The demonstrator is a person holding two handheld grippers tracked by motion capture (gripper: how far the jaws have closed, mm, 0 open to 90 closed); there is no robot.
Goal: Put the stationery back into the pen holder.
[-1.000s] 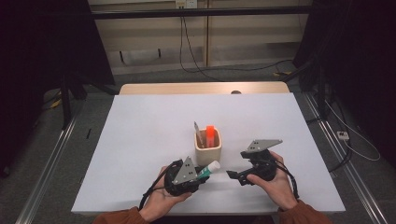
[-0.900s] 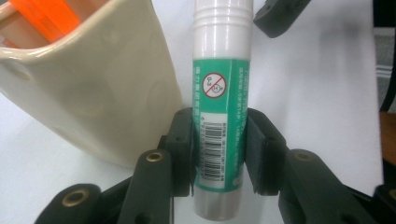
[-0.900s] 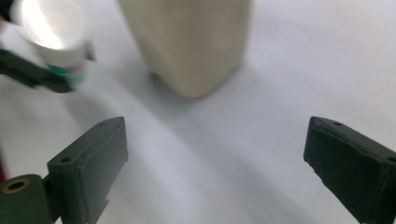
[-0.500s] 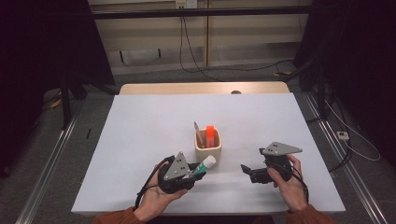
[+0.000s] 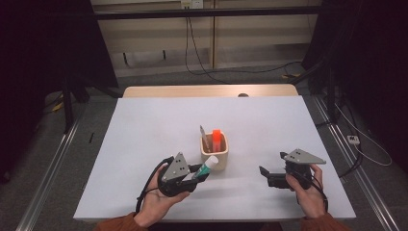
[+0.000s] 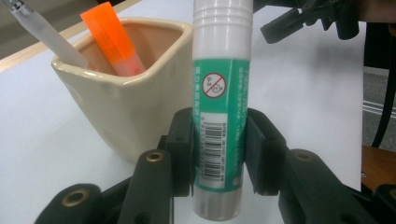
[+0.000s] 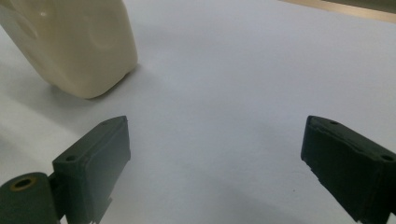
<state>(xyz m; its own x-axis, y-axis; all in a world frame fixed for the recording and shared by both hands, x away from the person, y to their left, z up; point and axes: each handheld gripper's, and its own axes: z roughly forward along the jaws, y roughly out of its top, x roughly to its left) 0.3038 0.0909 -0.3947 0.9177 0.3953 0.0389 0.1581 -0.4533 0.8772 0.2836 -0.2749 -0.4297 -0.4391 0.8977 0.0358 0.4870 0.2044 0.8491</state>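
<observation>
Near the beige cup (image 5: 214, 153), the left gripper (image 5: 195, 174) jaws clamp a glue stick (image 6: 218, 109), probably to drop inside; the right gripper (image 5: 265, 174) jaws stand open.

Rust-orange sleeves (image 5: 115, 224) at lower frame; black left gripper (image 5: 201, 169), black right gripper (image 5: 263, 171); grey three-cornered plates; trailing black cables.

Two hands, one gripper clamped, one gaping

The left hand (image 5: 156, 199) comes in from the near edge, palm up under the left gripper (image 5: 201, 172), whose jaws point right and far and press on a glue stick (image 6: 218, 107). The right hand (image 5: 308, 190) holds the right gripper (image 5: 263, 172) near the right side, pointing left, jaws spread wide with nothing between them.
</observation>
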